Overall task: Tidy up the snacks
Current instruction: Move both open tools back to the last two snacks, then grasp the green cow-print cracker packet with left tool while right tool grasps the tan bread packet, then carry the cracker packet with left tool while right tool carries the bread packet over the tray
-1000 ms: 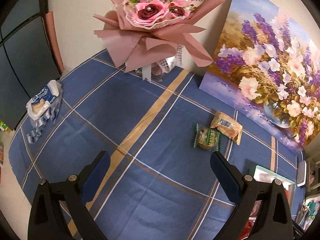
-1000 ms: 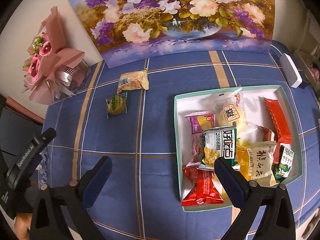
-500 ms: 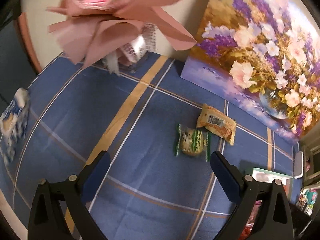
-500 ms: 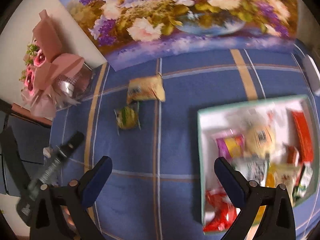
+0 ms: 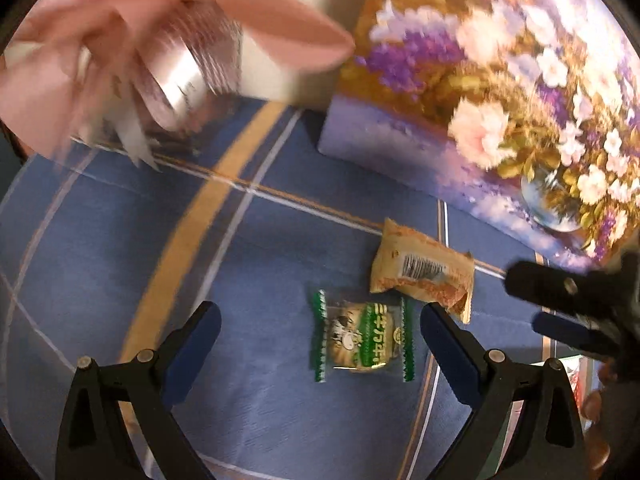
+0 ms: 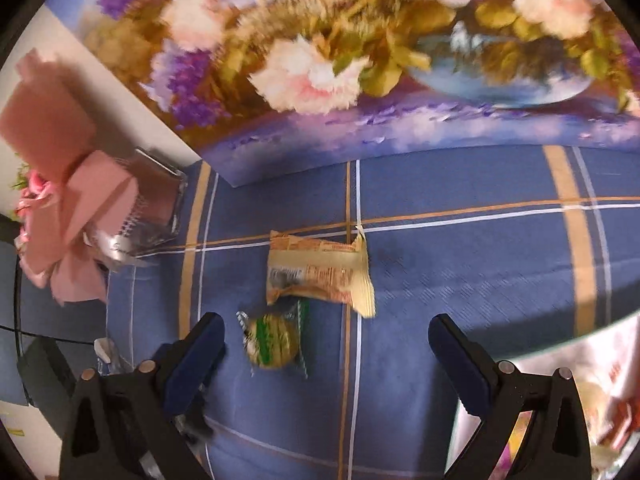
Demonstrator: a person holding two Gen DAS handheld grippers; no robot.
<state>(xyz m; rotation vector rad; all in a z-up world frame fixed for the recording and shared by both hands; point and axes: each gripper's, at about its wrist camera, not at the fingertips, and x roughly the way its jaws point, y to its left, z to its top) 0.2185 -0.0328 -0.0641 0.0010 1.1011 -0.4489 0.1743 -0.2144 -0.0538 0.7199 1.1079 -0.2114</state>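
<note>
Two snack packets lie on the blue checked tablecloth (image 5: pixel 120 240): a green-edged round snack (image 5: pixel 362 340) and, just behind it, a tan packet with a barcode (image 5: pixel 424 276). My left gripper (image 5: pixel 320 328) is open, and the green snack sits between its fingers, nearer the right one. In the right wrist view the green snack (image 6: pixel 274 344) and the tan packet (image 6: pixel 320 272) lie ahead of my open right gripper (image 6: pixel 326 340), the green one close to its left finger. The right gripper's fingers (image 5: pixel 560 288) show at the right edge of the left wrist view.
A flower painting (image 6: pixel 360 48) leans against the wall behind the snacks. A pink bouquet (image 6: pixel 60 200) in a clear holder stands at the back left. The white snack tray's corner (image 6: pixel 560 352) shows at lower right, with packets in it.
Both grippers have moved forward and down toward the two loose snacks, which now appear much larger and closer. The tray has slid almost out of the right wrist view.
</note>
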